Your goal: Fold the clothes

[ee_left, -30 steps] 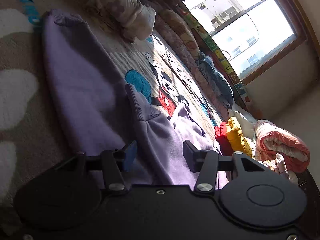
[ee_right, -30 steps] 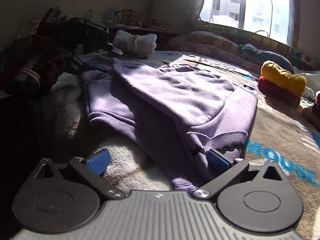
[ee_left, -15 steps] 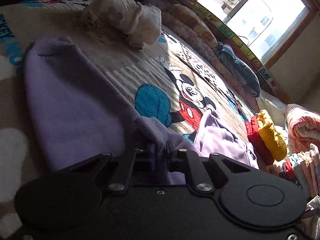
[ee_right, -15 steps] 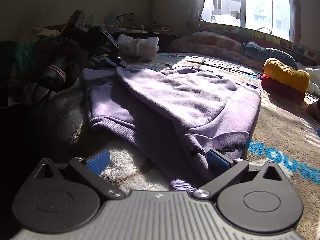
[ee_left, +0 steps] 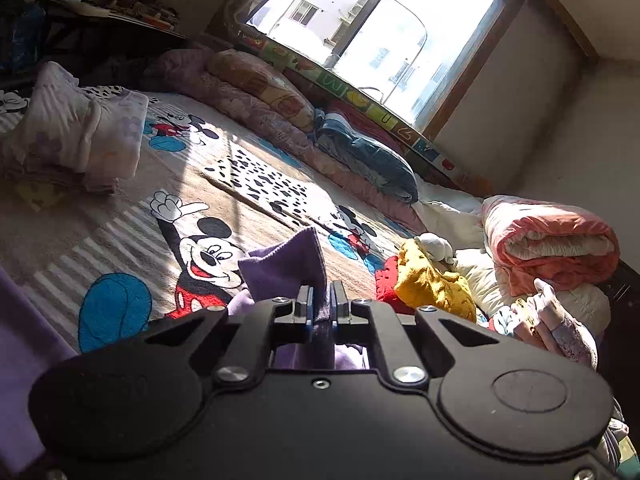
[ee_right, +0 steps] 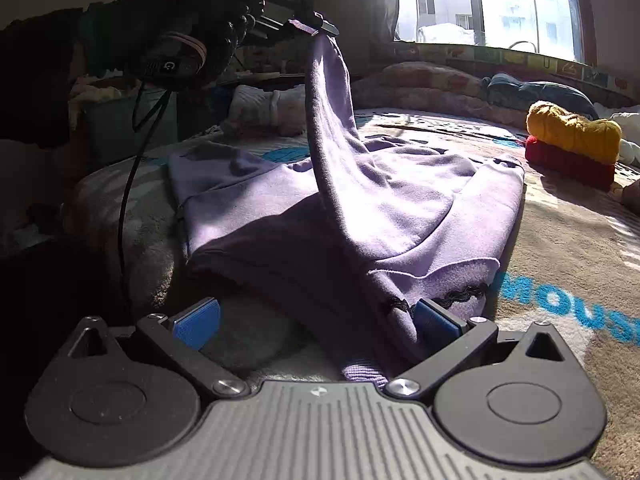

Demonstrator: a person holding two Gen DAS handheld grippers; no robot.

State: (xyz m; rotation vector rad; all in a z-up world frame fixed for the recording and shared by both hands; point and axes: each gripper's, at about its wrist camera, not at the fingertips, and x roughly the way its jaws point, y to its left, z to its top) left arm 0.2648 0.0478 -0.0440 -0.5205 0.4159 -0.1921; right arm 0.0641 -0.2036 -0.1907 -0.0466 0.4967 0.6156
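Note:
A purple sweatshirt [ee_right: 420, 200] lies spread on the Mickey Mouse blanket [ee_right: 560, 248]. One sleeve [ee_right: 332, 120] is pulled up steeply off the bed. My left gripper [ee_left: 321, 304] is shut on that sleeve's end, and purple cloth [ee_left: 288, 264] sticks up past its fingers. The right wrist view shows the left gripper [ee_right: 312, 28] high at the top, held by a dark-gloved hand [ee_right: 192, 40]. My right gripper [ee_right: 316, 318] rests low at the sweatshirt's near edge, open. The cloth lies against its right blue pad [ee_right: 436, 316], and its left pad [ee_right: 198, 320] is free.
A folded white garment [ee_left: 80, 136] lies at the far left of the bed. Yellow and red folded clothes [ee_right: 572, 140] sit to the right, near a rolled pink quilt [ee_left: 548, 240]. Rolled bedding [ee_left: 260, 92] lines the window side. A cable [ee_right: 128, 200] hangs from the gloved hand.
My left gripper went from open to shut on the sleeve's end, then lifted it high off the bed. The right gripper has stayed in place, open.

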